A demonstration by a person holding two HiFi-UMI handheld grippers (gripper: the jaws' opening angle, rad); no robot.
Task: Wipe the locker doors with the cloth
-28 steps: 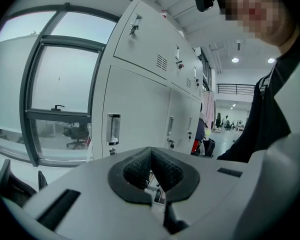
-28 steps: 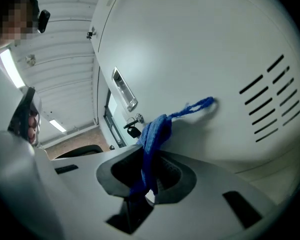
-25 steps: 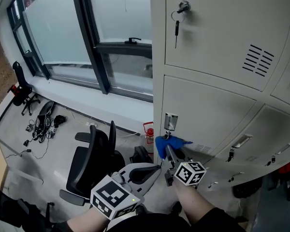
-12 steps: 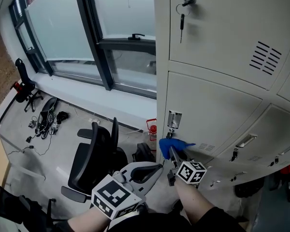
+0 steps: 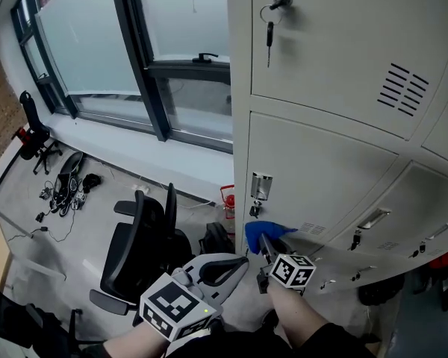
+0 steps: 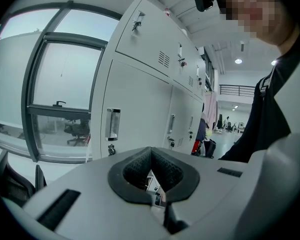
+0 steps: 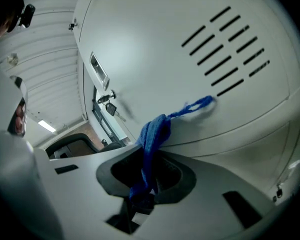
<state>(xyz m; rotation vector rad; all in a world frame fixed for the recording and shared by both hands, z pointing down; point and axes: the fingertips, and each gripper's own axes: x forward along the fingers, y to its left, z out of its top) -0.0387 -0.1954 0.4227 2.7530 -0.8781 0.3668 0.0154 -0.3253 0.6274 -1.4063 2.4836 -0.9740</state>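
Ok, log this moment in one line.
phase: wipe | right gripper: shut on blue cloth | contact: locker door, lower edge below vents | left gripper: shut, empty, held low

The lockers (image 5: pixel 241 125) stand to your right, with the window (image 5: pixel 97 43) just left of them. On the floor (image 5: pixel 22 230) below the window stands an office chair (image 5: pixel 138 245), left of your left gripper (image 5: pixel 235 263). A tangle of cables (image 5: pixel 63 189) lies farther left. Your right gripper (image 5: pixel 263 243) is just right of the left one. The cloth (image 5: pixel 263 230) sits between its fingers and against the lower door (image 5: pixel 321 177), just below the latch (image 5: pixel 260 187) and left of the vent slots (image 5: pixel 310 228). Above, a key (image 5: pixel 269 32) hangs from the lock of the upper door (image 5: pixel 336 51).
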